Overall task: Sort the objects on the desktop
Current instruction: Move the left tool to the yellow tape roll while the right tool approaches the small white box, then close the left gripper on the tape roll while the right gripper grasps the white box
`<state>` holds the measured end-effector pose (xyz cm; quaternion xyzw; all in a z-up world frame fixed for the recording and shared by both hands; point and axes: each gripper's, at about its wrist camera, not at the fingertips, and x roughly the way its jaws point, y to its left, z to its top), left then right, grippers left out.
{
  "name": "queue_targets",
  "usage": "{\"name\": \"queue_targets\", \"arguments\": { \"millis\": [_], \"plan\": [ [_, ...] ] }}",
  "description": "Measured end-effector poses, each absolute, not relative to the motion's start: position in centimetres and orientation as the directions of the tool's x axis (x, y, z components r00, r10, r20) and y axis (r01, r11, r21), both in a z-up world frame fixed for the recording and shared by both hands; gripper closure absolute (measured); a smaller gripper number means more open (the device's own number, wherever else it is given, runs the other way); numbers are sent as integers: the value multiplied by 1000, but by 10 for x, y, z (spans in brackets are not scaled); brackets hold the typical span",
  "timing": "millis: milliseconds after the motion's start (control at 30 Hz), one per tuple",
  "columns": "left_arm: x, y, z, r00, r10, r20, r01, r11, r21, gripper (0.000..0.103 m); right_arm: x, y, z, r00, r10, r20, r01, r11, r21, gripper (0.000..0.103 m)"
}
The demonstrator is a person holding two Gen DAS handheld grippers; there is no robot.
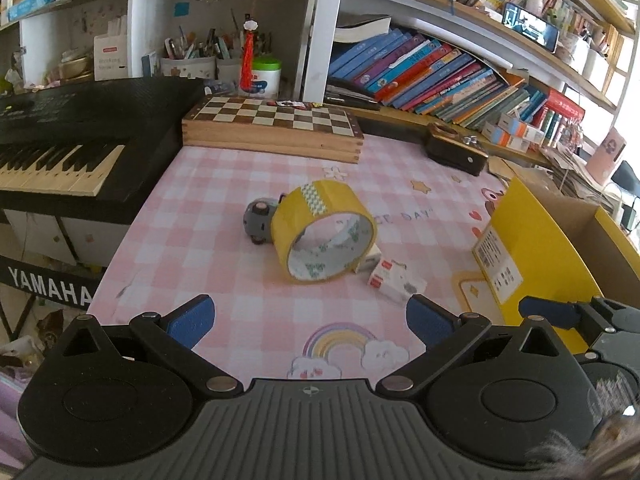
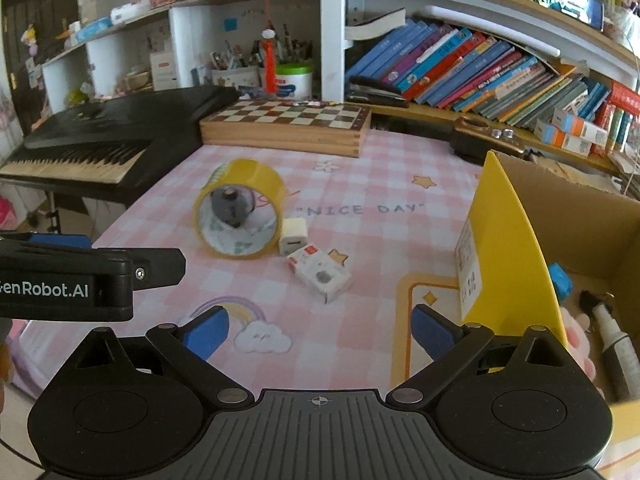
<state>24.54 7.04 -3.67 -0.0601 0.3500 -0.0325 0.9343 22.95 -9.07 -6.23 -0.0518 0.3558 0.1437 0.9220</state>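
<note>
A yellow roll of tape [image 1: 322, 230] [image 2: 240, 208] stands on its edge on the pink checked mat [image 1: 208, 248]. A small grey toy [image 1: 259, 222] lies behind it, seen through the roll in the right wrist view [image 2: 230, 208]. A white charger cube [image 2: 293, 237] and a small white box [image 1: 394, 280] [image 2: 320, 274] lie just right of the roll. My left gripper [image 1: 310, 326] is open and empty, short of the roll. My right gripper [image 2: 320, 332] is open and empty, beside the box flap.
A cardboard box with a yellow flap [image 2: 504, 248] [image 1: 532, 248] stands at the right, holding a marker [image 2: 618, 344] and a blue item [image 2: 560, 280]. A chessboard box [image 1: 276, 128], a black keyboard [image 1: 68, 136] and bookshelves lie behind. The left gripper's side [image 2: 80, 276] is at left.
</note>
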Motion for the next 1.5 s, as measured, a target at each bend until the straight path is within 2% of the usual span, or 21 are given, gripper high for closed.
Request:
{"name": "queue_targets", "arguments": {
  "millis": [133,367,500,633,833,967,1000,1100,1233,1333,1433,1500],
  "plan": [
    [262,68,-38,752,-98,-652,12,991,-135,0,243,-90,-66,701,237,-673,-311,950,11,5],
    [294,63,-42,747,-84,-659,-2,992,-129,0,266,-83,-78,669,247,-701,-333,943,14,15],
    [314,55,-45,745,-84,-662,8,993,-116,0,279,-79,-84,662,243,-709,-338,941,6,15],
    [335,43,-55,723,-84,-686,20,995,-100,0,290,-77,-91,653,238,-719,-339,941,4,15],
    [358,34,-72,696,-49,-717,0,998,-67,1,303,-74,-99,633,237,-737,-341,940,10,21],
    [366,35,-78,693,-31,-720,-16,998,-58,3,310,-72,-105,618,241,-749,-345,939,17,32],
    [368,36,-80,692,-28,-721,-19,998,-57,9,312,-72,-106,613,240,-752,-343,939,20,34],
    [368,40,-81,696,-37,-717,-22,997,-73,11,318,-72,-110,602,239,-762,-336,942,30,40],
    [359,55,-78,700,-69,-711,-43,990,-138,12,321,-70,-111,605,242,-758,-345,938,24,41],
    [347,66,-71,714,-84,-695,-57,983,-177,12,322,-68,-111,607,252,-753,-361,932,20,47],
    [336,77,-64,721,-95,-686,-68,976,-208,12,321,-66,-111,607,261,-751,-382,924,13,53],
    [329,82,-60,725,-99,-682,-81,971,-226,12,320,-66,-110,600,276,-751,-407,913,10,64]
  ]
}}
